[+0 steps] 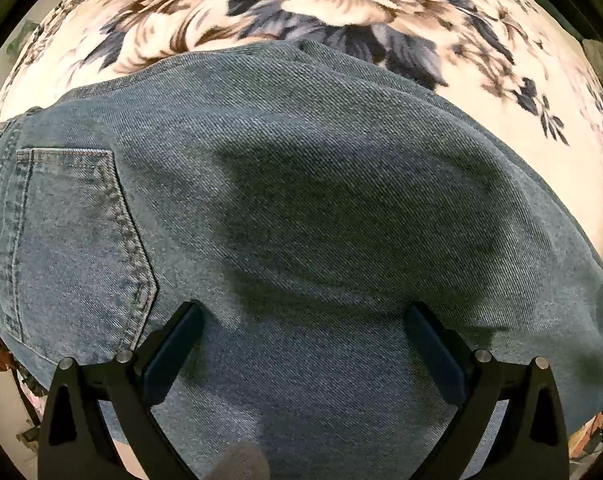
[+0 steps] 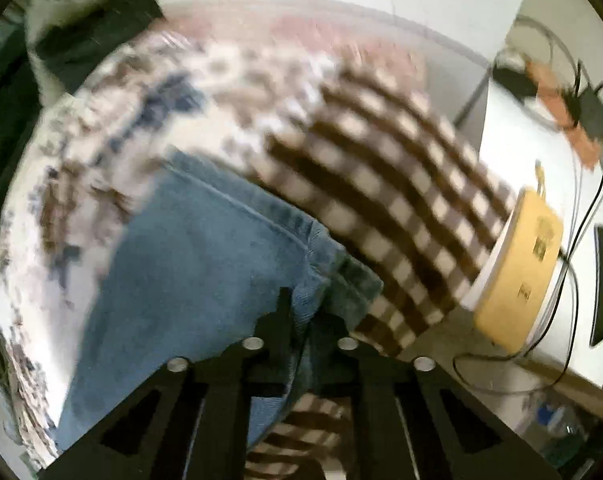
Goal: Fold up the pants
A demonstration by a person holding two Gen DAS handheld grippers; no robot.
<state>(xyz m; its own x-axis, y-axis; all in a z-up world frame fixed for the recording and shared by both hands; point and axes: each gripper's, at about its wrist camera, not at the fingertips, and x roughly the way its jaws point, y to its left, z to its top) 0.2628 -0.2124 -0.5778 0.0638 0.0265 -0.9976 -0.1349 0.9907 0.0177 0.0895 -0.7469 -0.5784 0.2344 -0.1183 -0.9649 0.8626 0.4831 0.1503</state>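
Observation:
Blue denim pants (image 1: 301, 200) lie spread on a floral bedspread (image 1: 341, 8), seat side up, with a back pocket (image 1: 73, 240) at the left. My left gripper (image 1: 301, 320) is open just above the denim, its fingers apart and empty. In the blurred right wrist view my right gripper (image 2: 307, 316) is shut on a hem end of the pants (image 2: 205, 280), with the stitched edge pinched between the fingers.
A brown and white checked blanket (image 2: 401, 200) lies beside the pants on the bed. A yellow and white round device (image 2: 517, 272) with cables sits on a white surface (image 2: 521, 128) at the right. Dark clothing (image 2: 97, 24) lies at the far left.

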